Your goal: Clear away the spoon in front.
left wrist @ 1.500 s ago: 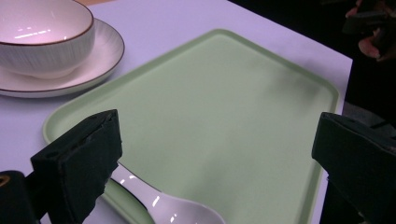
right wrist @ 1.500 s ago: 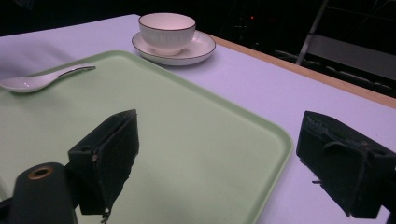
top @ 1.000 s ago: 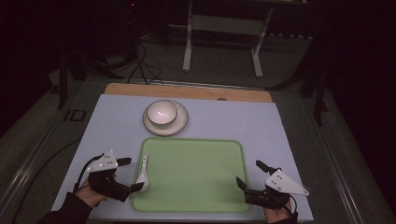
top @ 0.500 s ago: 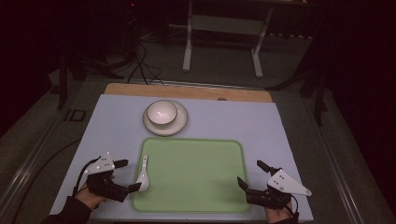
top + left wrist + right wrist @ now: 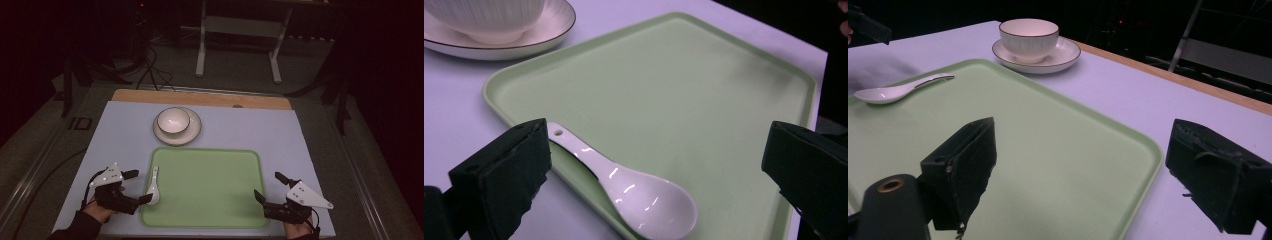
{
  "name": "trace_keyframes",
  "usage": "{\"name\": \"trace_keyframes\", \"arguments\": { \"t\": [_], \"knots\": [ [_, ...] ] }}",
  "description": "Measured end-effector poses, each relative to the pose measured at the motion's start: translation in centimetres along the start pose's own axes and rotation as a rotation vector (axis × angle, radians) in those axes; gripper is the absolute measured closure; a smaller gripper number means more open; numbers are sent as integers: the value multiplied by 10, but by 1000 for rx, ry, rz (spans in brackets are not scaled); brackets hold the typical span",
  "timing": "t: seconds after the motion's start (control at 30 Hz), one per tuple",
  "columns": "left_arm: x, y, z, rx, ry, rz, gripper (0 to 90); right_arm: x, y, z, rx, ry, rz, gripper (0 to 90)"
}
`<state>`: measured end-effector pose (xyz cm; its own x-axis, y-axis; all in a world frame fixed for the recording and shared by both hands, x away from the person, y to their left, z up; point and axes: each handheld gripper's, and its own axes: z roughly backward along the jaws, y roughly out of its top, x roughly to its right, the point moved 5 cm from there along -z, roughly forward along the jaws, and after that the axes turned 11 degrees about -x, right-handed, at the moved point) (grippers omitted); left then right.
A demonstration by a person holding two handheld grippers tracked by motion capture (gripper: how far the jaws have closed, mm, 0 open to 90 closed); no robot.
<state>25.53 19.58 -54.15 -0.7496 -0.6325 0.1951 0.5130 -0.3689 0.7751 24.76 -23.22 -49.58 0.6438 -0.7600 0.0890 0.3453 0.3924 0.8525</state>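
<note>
Dim room, pale table (image 5: 310, 135). The white spoon (image 5: 152, 185) lies along the green tray's (image 5: 210, 185) left rim, long axis toward the bowl (image 5: 173, 121). My left gripper (image 5: 134, 187) is just beside it, jaws spread wide; my right gripper (image 5: 270, 189), also gaping, sits across the tray.

Table (image 5: 125, 127); tray (image 5: 210, 187); saucer (image 5: 192, 135)

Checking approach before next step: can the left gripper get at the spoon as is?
Probably yes. The left gripper is open and the spoon lies between its jaws, resting across the tray rim, with nothing in between. The low rim may make the grip awkward.
</note>
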Motion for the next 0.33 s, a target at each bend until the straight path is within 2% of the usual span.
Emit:
{"name": "trace_keyframes", "arguments": {
  "t": [0.33],
  "knots": [
    [0,0,-1,-2,11,-1,0,0,0,0,-2,0,2,128]
  ]
}}
